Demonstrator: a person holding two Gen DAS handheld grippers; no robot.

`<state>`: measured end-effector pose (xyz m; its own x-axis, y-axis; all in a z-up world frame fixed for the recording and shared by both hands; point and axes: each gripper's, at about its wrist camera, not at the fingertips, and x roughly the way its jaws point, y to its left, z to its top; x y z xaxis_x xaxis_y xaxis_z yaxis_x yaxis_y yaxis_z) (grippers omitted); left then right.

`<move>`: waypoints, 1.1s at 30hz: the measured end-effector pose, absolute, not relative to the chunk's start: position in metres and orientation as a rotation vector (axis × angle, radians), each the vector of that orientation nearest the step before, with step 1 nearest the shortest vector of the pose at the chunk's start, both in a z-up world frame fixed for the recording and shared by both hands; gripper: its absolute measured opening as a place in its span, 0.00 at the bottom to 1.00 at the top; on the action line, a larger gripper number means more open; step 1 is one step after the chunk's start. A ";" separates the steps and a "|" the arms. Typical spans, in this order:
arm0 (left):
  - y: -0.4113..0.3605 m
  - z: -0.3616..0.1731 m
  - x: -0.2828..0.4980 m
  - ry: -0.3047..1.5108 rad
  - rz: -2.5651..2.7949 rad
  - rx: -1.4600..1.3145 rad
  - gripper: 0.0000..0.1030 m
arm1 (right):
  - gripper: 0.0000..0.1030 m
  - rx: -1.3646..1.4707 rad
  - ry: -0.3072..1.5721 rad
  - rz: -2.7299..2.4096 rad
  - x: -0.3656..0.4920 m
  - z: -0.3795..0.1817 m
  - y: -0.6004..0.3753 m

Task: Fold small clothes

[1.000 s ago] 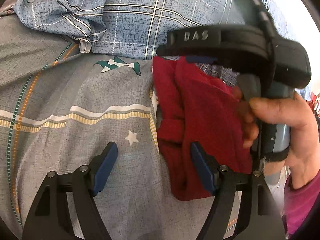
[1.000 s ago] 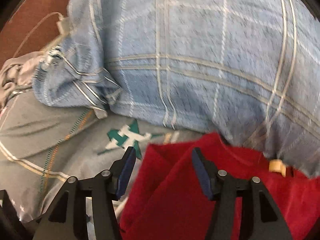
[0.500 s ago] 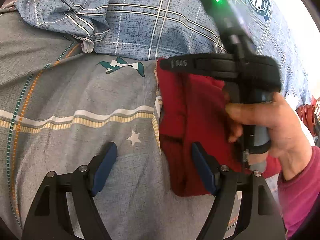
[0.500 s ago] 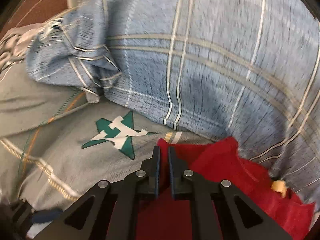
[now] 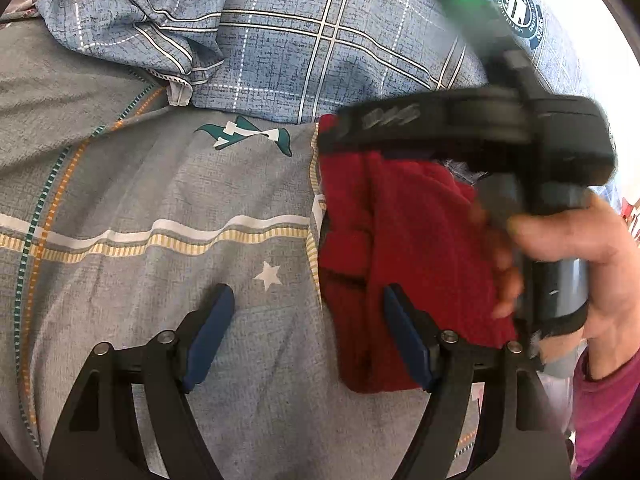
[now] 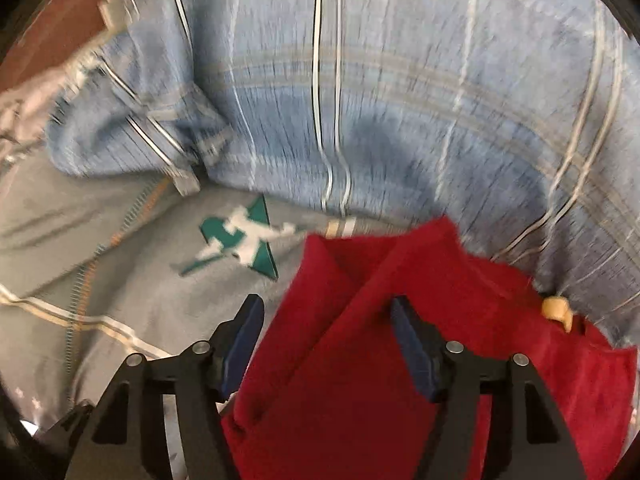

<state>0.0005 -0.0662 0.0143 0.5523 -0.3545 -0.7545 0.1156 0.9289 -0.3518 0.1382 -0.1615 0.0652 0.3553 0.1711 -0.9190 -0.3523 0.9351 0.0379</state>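
Note:
A small red garment (image 5: pixel 404 248) lies folded on the grey patterned bedsheet (image 5: pixel 160 200), with one flap turned over its middle. My left gripper (image 5: pixel 308 332) is open and empty just above the sheet, its right finger over the garment's near left part. My right gripper (image 6: pixel 328 340) is open over the red garment (image 6: pixel 400 360), holding nothing. In the left wrist view the right gripper's black body (image 5: pixel 500 132) sits over the garment's far edge, held by a hand.
A blue checked pillow or quilt (image 5: pixel 320 40) is bunched along the far side of the sheet, right behind the garment; it also shows in the right wrist view (image 6: pixel 380 100). A small tan tag (image 6: pixel 556 308) lies at the garment's right edge.
My right gripper was shut on the garment's far edge half a second ago and has now opened, letting it go. The left gripper has stayed open and barely moved.

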 end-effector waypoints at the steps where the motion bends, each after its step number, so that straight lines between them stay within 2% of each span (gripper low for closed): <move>1: -0.066 0.015 0.000 0.947 -0.283 -0.275 0.74 | 0.68 -0.185 1.171 0.322 0.140 0.057 -0.158; 2: -0.066 0.016 0.000 0.943 -0.286 -0.278 0.74 | 0.68 -0.198 1.160 0.302 0.139 0.053 -0.156; 3: -0.065 0.017 -0.001 0.938 -0.289 -0.280 0.74 | 0.63 -0.225 1.126 0.285 0.137 0.052 -0.153; 4: -0.065 0.018 -0.001 0.935 -0.291 -0.281 0.74 | 0.45 -0.243 1.110 0.278 0.135 0.052 -0.152; 6: -0.064 0.022 -0.004 0.920 -0.303 -0.290 0.74 | 0.20 -0.229 1.064 0.268 0.133 0.055 -0.156; 9: -0.066 0.029 -0.008 0.894 -0.366 -0.310 0.75 | 0.15 -0.124 1.035 0.316 0.129 0.071 -0.180; 12: -0.071 0.035 -0.010 0.866 -0.433 -0.327 0.81 | 0.14 -0.048 0.989 0.347 0.117 0.089 -0.204; 21: -0.099 0.053 -0.006 0.747 -0.540 -0.235 0.81 | 0.13 0.079 0.930 0.408 0.095 0.126 -0.247; 25: -0.102 0.050 -0.004 0.752 -0.562 -0.249 0.81 | 0.13 0.068 0.910 0.427 0.086 0.136 -0.251; 26: -0.104 0.048 -0.004 0.762 -0.565 -0.242 0.75 | 0.13 0.067 0.909 0.427 0.086 0.138 -0.252; 27: -0.106 0.046 -0.002 0.775 -0.574 -0.239 0.55 | 0.13 0.067 0.913 0.431 0.088 0.135 -0.250; 29: -0.110 0.043 0.000 0.800 -0.584 -0.224 0.37 | 0.14 0.071 0.922 0.435 0.089 0.134 -0.251; 32: -0.108 0.044 -0.001 0.796 -0.597 -0.238 0.27 | 0.25 0.139 0.941 0.439 0.094 0.131 -0.259; 33: -0.108 0.045 -0.002 0.796 -0.596 -0.244 0.25 | 0.44 0.184 0.953 0.426 0.098 0.129 -0.264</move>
